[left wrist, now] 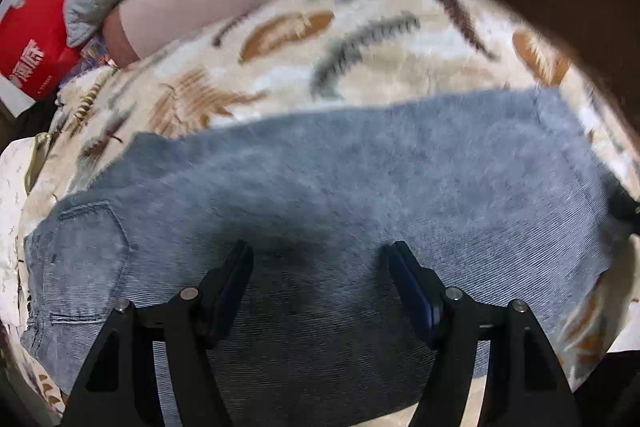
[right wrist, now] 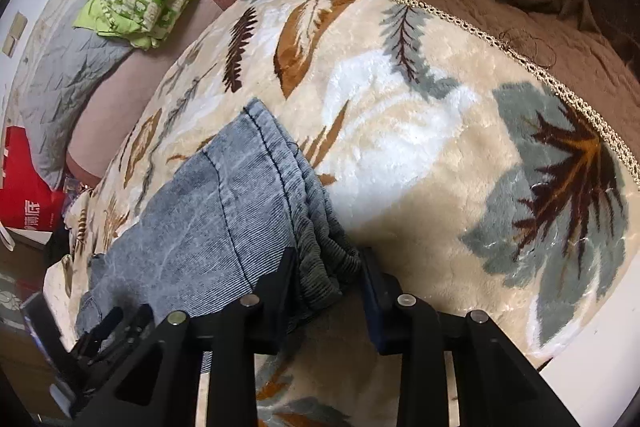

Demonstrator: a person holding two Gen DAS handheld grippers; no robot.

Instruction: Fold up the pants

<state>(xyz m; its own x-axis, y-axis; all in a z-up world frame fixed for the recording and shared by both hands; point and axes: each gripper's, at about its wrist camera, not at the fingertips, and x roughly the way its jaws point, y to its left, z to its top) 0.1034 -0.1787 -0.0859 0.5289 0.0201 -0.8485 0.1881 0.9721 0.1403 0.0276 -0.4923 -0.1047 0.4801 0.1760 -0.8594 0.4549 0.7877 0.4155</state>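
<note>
The pants (left wrist: 320,195), grey-blue denim, lie flat across a feather-print blanket (right wrist: 400,115) on a bed; a back pocket (left wrist: 92,239) faces up at the left end in the left wrist view, and the gathered waistband or hem edge lies at the right end; which of the two it is cannot be told.

The left gripper (left wrist: 320,267) hovers over the middle of the fabric; its jaws stand wide apart and hold nothing. The right gripper (right wrist: 326,267) sits at the near right corner; its jaws are narrowed around the bunched edge, with cloth between the pads; whether the pads press firmly cannot be told.

Judgement: the step in hand is securing grips before a fold; the right side is seated, the left is not.

The next move calls for lowering the left gripper onto a near edge and pinching all layers; then both ends lift together, so the fold lands square.
</note>
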